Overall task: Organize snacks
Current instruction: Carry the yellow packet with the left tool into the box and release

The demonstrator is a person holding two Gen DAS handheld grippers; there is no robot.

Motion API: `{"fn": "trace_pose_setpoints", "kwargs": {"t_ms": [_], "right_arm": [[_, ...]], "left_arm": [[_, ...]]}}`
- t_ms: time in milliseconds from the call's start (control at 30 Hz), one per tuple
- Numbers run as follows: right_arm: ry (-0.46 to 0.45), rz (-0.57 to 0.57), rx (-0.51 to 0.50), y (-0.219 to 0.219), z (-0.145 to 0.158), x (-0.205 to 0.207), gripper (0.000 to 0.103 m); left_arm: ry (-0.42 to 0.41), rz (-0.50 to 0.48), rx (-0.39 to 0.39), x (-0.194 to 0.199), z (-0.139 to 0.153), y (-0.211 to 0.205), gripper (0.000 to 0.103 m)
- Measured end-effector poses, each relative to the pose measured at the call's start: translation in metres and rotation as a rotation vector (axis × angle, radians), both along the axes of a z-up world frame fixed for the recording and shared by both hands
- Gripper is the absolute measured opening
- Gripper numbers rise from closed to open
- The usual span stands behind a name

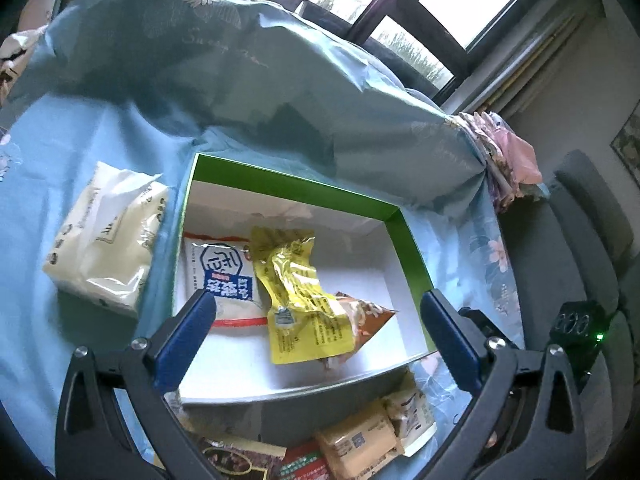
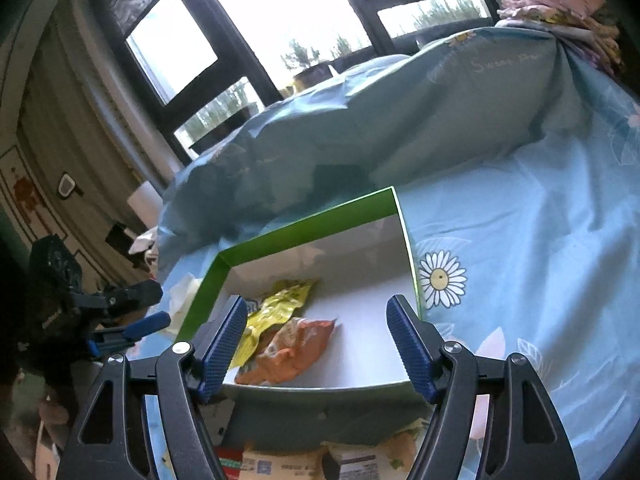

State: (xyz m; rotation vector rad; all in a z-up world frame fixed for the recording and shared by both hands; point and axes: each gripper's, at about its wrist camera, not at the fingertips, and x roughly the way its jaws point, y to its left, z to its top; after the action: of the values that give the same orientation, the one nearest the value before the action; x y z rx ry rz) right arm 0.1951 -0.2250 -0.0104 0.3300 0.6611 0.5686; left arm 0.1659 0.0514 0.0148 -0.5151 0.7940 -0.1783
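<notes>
A green-rimmed box [image 1: 412,236] with a white inside sits on the blue bedsheet; it also shows in the right wrist view [image 2: 304,220]. Inside lie a white and blue packet [image 1: 220,268], a yellow packet [image 1: 296,280] and an orange packet [image 1: 368,312]; the yellow packet [image 2: 280,304] and orange packet [image 2: 292,344] show in the right wrist view. My left gripper [image 1: 318,304] is open and empty above the box's near side. My right gripper [image 2: 316,312] is open and empty above the near wall. Several loose snack packets [image 1: 360,440] lie in front of the box.
A cream tissue pack [image 1: 104,240] lies left of the box. A bulky blue-covered mound [image 1: 240,80] rises behind it. Folded pink cloths [image 1: 508,156] sit at the mound's end. A grey chair [image 1: 580,220] stands to the right. The left gripper [image 2: 132,320] shows in the right wrist view.
</notes>
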Motion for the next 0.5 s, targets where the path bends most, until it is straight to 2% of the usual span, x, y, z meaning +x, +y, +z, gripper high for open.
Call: {"fn": "trace_pose_setpoints", "kwargs": {"t_ms": [300,500], "right_arm": [[-0.014,0.040,0.021,0.001,0.008,-0.016,0.073],[-0.014,0.066,0.025,0.003,0.011,-0.025,0.073]], "left_arm": [[-0.002,0.016,0.016,-0.021,0.011,0.005,0.103],[-0.007,0.021,0.070,-0.040,0.015,0.000,0.102]]}}
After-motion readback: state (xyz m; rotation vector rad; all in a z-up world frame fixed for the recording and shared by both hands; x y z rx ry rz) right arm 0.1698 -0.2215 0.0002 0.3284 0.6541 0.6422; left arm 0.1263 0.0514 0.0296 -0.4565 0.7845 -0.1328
